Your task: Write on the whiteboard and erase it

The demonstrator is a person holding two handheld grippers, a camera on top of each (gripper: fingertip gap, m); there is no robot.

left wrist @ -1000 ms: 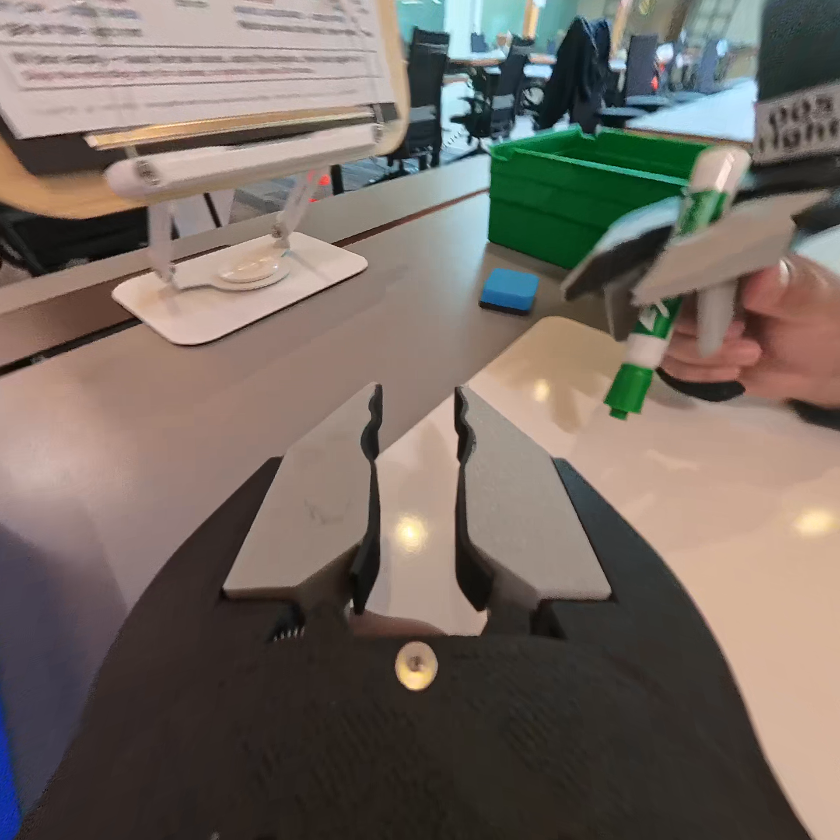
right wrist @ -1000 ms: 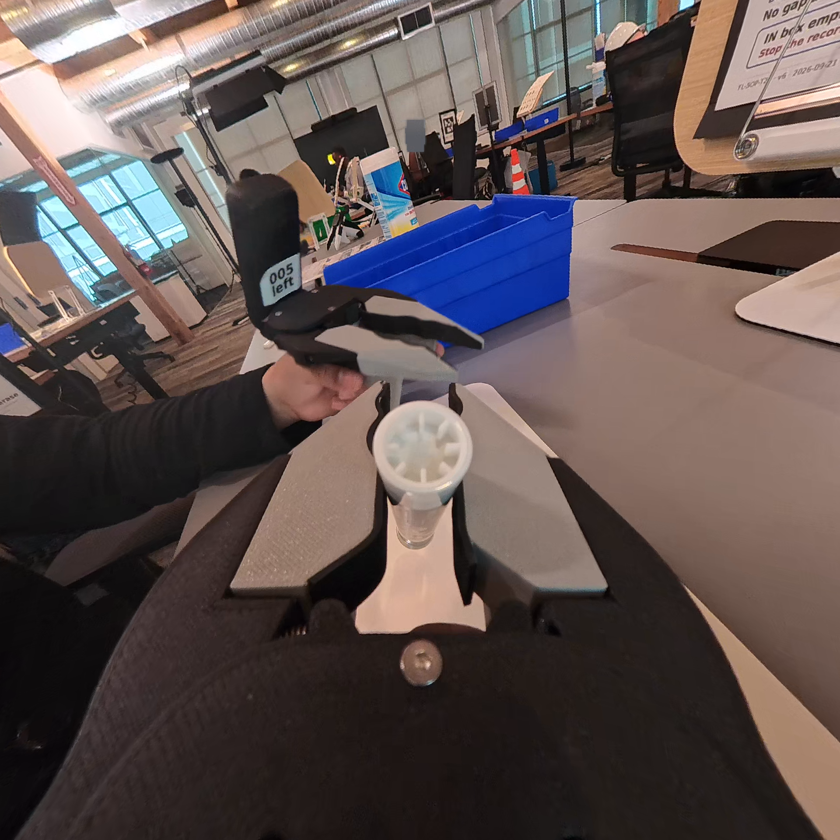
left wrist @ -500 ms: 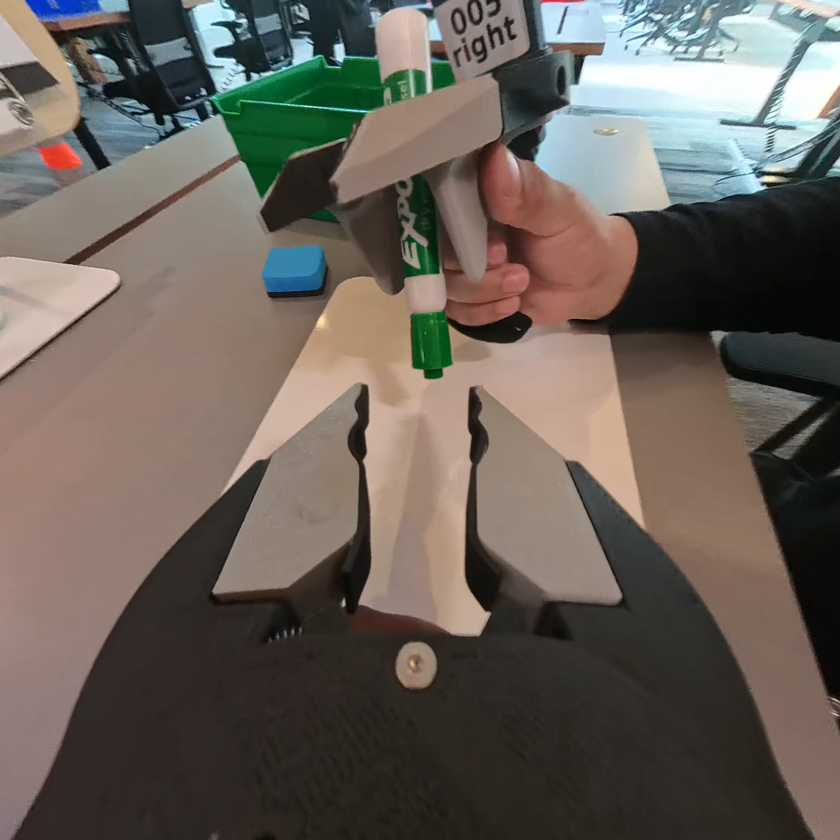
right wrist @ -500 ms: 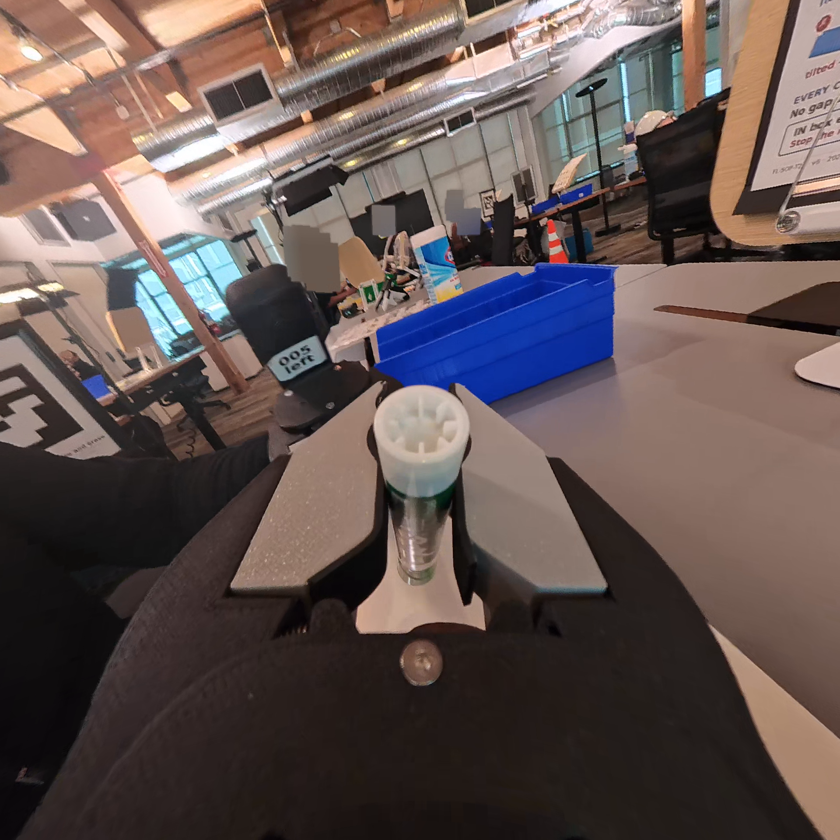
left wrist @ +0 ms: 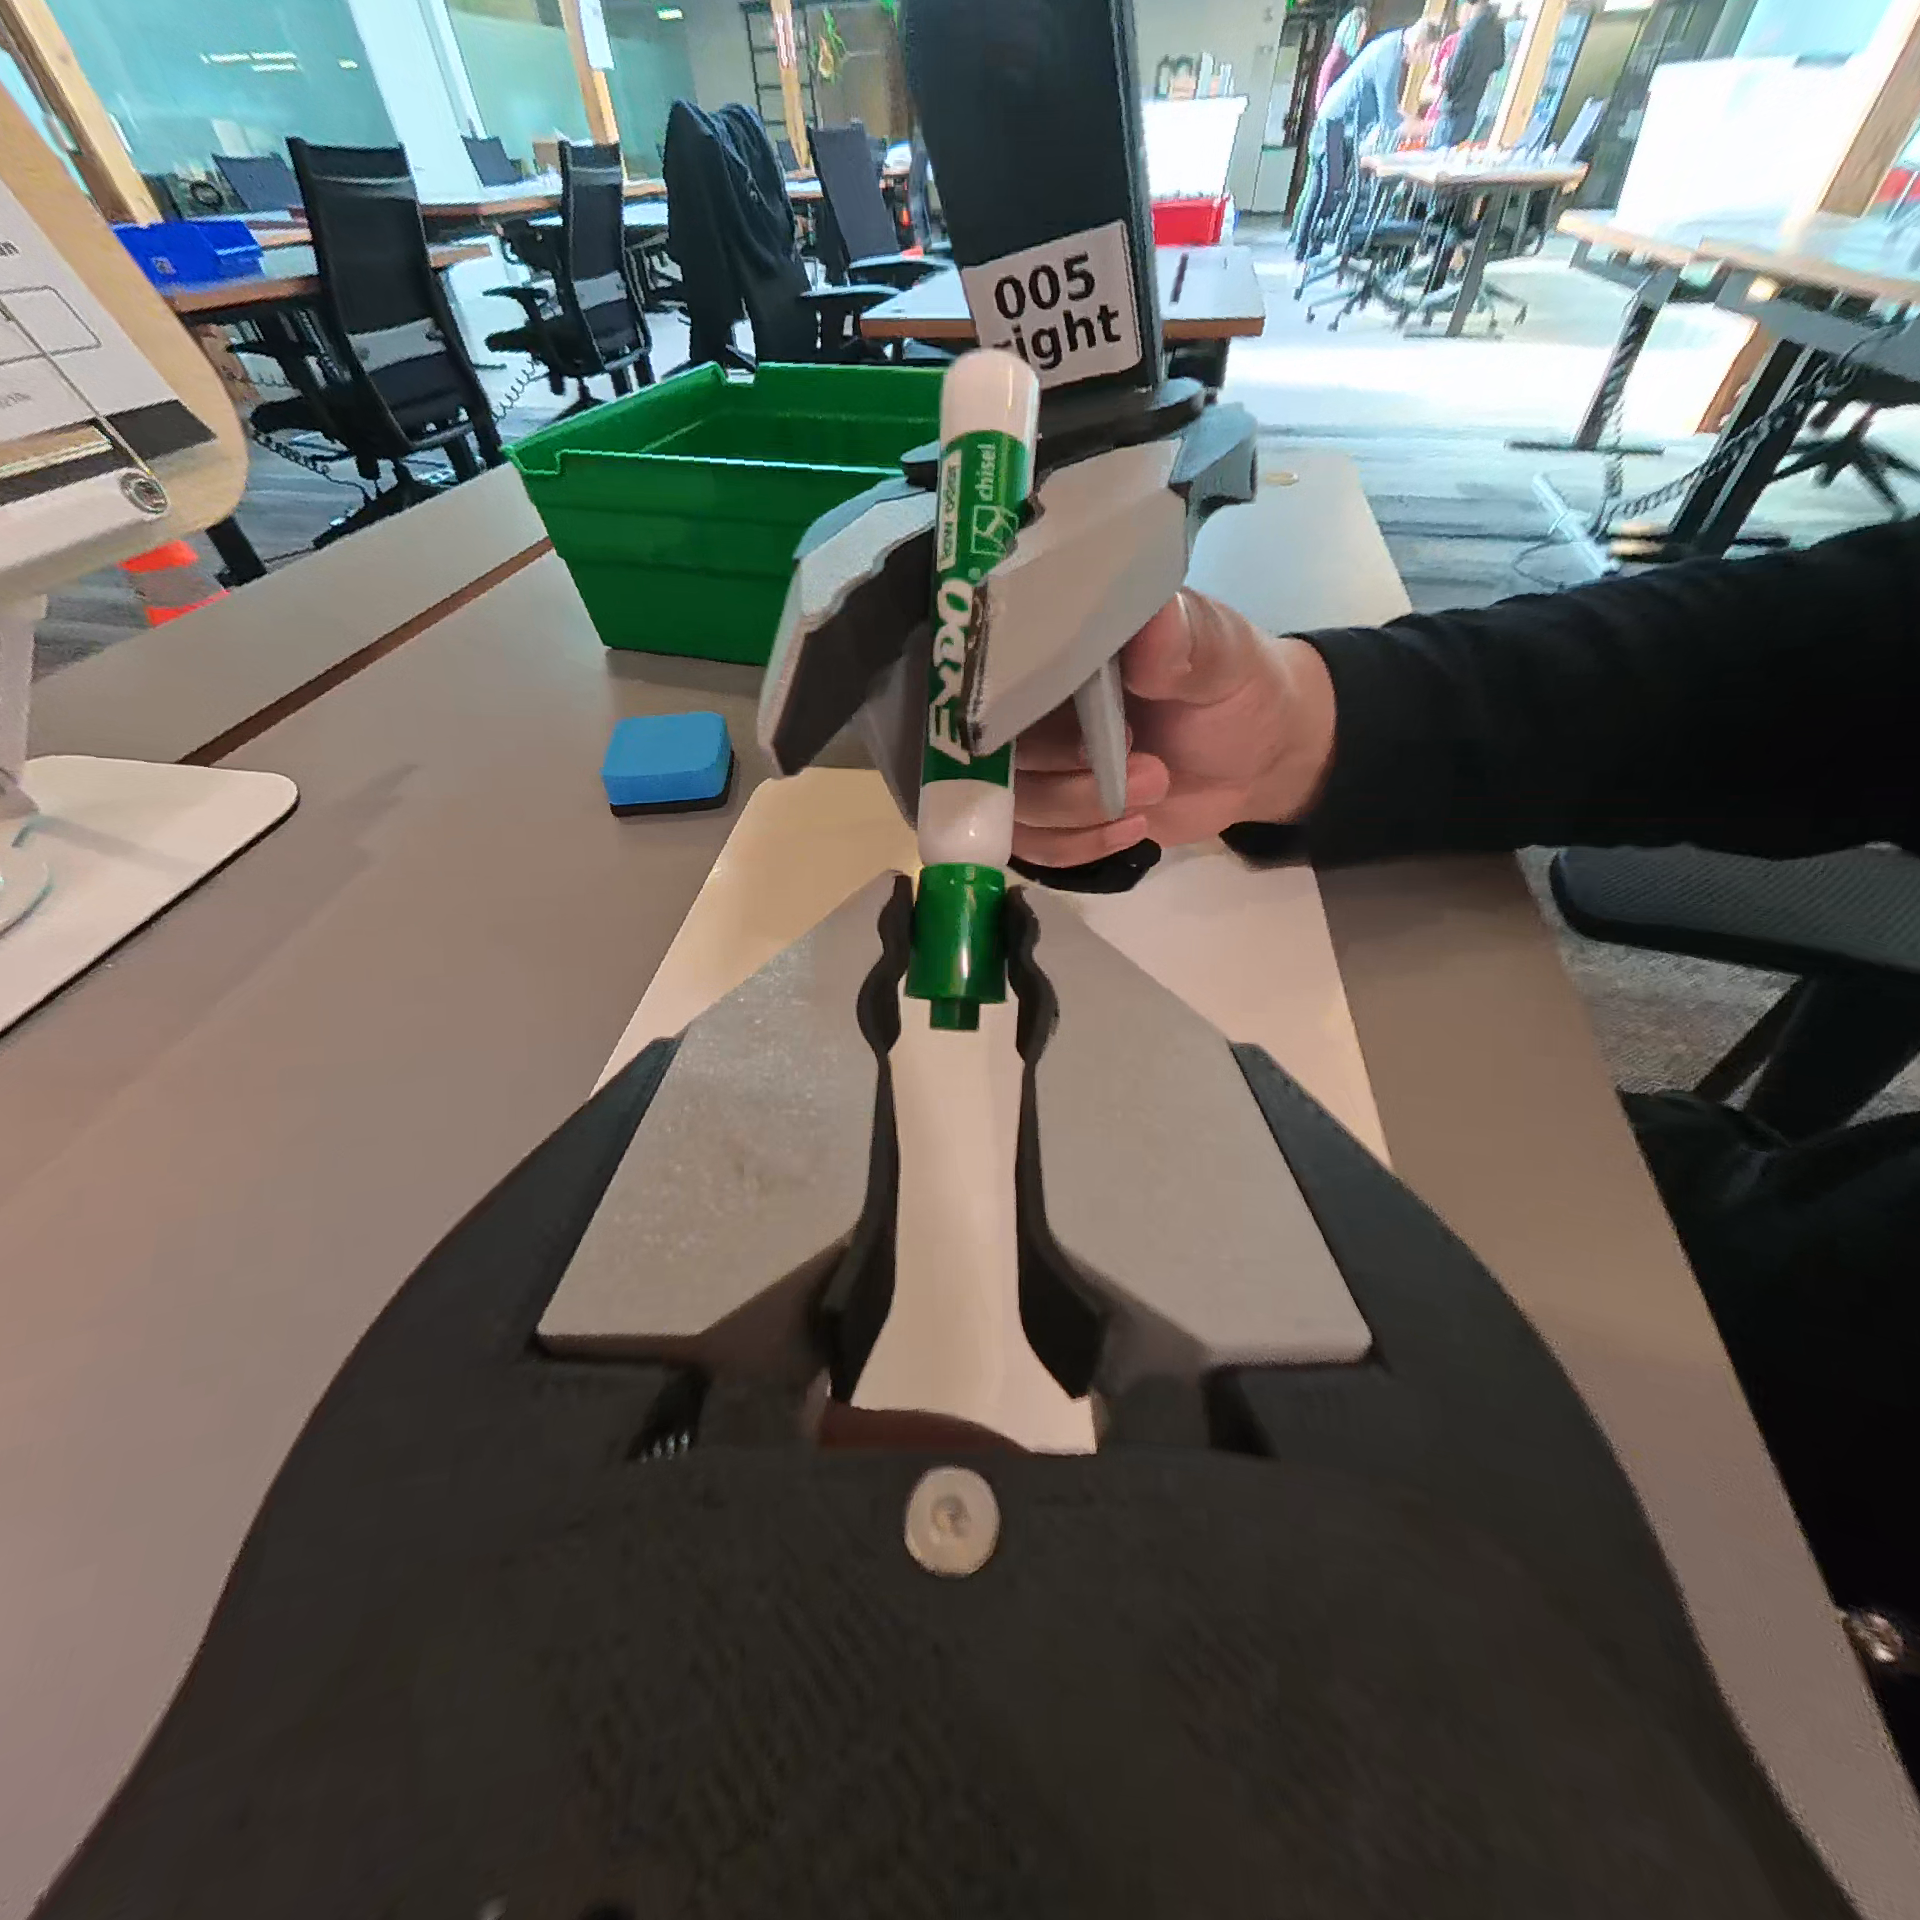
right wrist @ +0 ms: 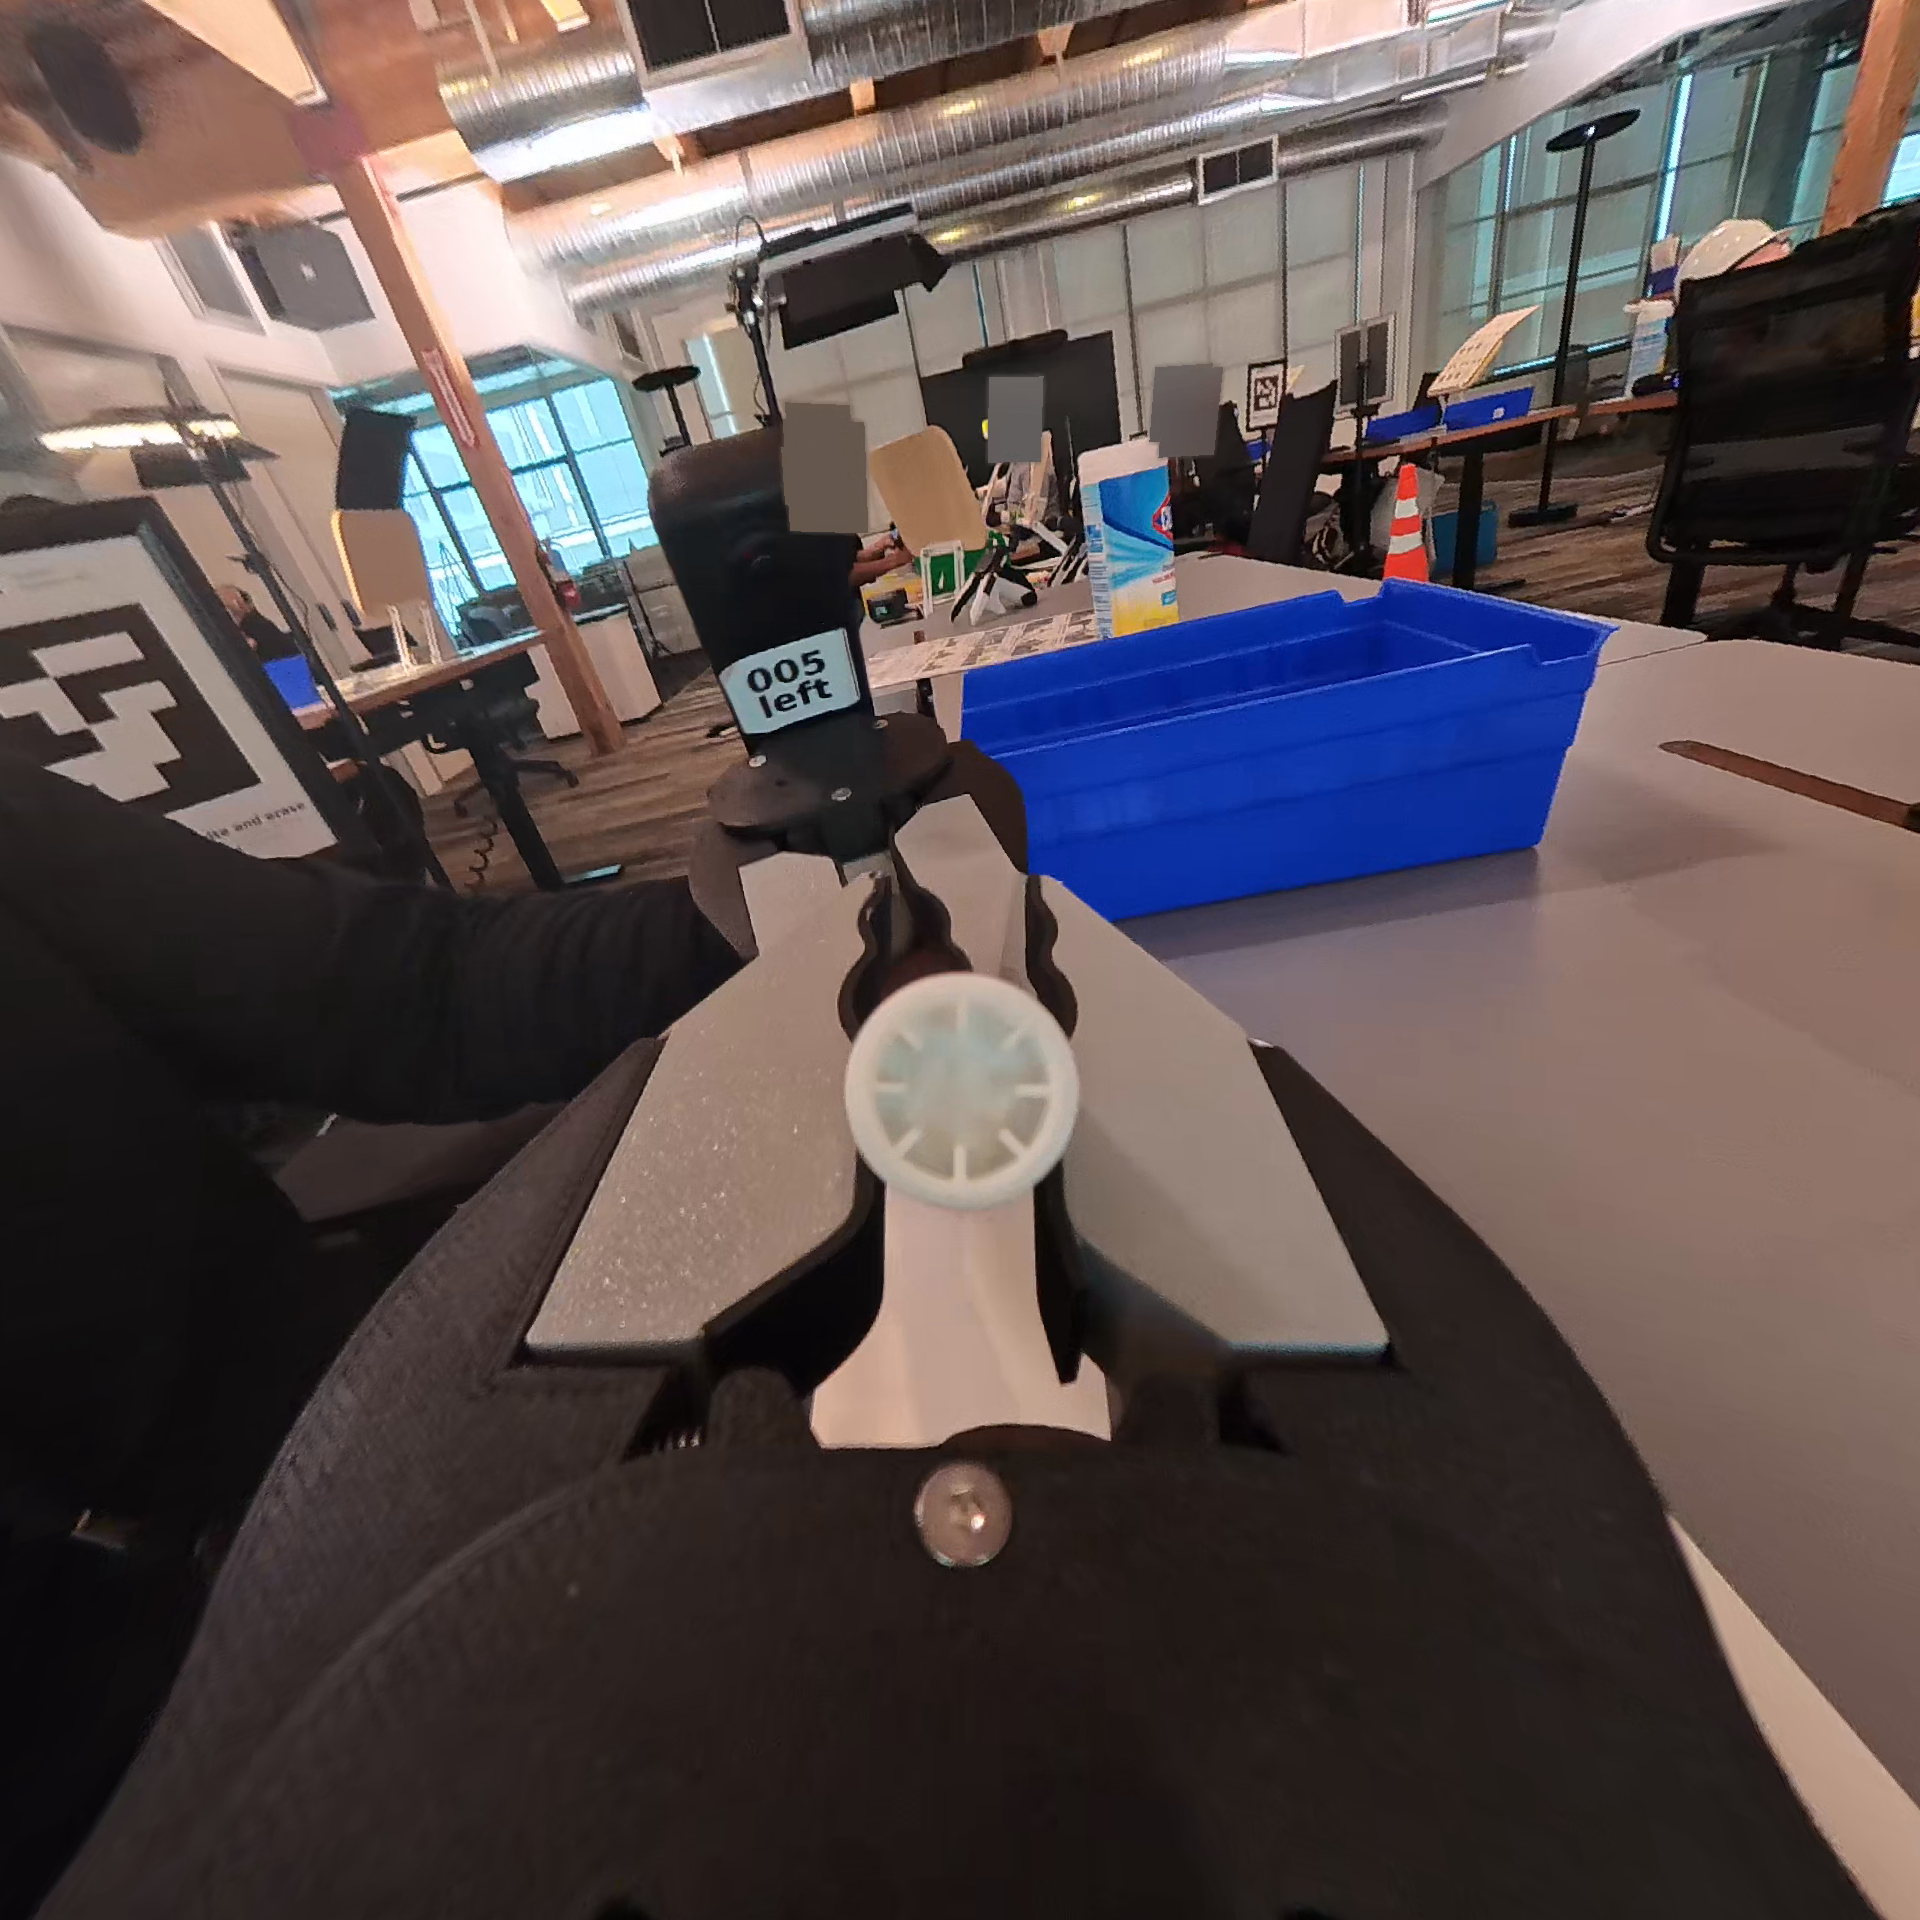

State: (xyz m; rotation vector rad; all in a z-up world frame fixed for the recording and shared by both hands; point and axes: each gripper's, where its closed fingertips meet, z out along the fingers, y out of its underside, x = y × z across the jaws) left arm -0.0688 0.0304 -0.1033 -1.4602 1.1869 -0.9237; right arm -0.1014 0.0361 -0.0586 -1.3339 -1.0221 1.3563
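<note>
A green-and-white marker (left wrist: 966, 623) stands upright, cap down, over the small whiteboard (left wrist: 1195, 966) on the grey table. My right gripper (left wrist: 894, 717) is shut on its barrel; in the right wrist view (right wrist: 961, 935) I look down on the marker's white end (right wrist: 961, 1107). My left gripper (left wrist: 956, 961) has its fingertips closed on the green cap (left wrist: 956, 940). The left gripper also shows in the right wrist view (right wrist: 821, 800), just beyond the marker. A blue eraser (left wrist: 668, 762) lies on the table at the board's far left corner.
A green bin (left wrist: 707, 499) stands behind the eraser. A blue bin (right wrist: 1278, 769) stands on the table's other side. A white document stand (left wrist: 104, 831) is at the left. Office chairs and desks fill the background. My hands' fingertips stand some 5 centimetres from each other. My left tips are roughly 20 centimetres from the blue eraser (left wrist: 668, 762).
The left gripper swung toward the marker, moved forward, and its fingers closed around the green cap. The right gripper held the marker upright and brought it closer.
</note>
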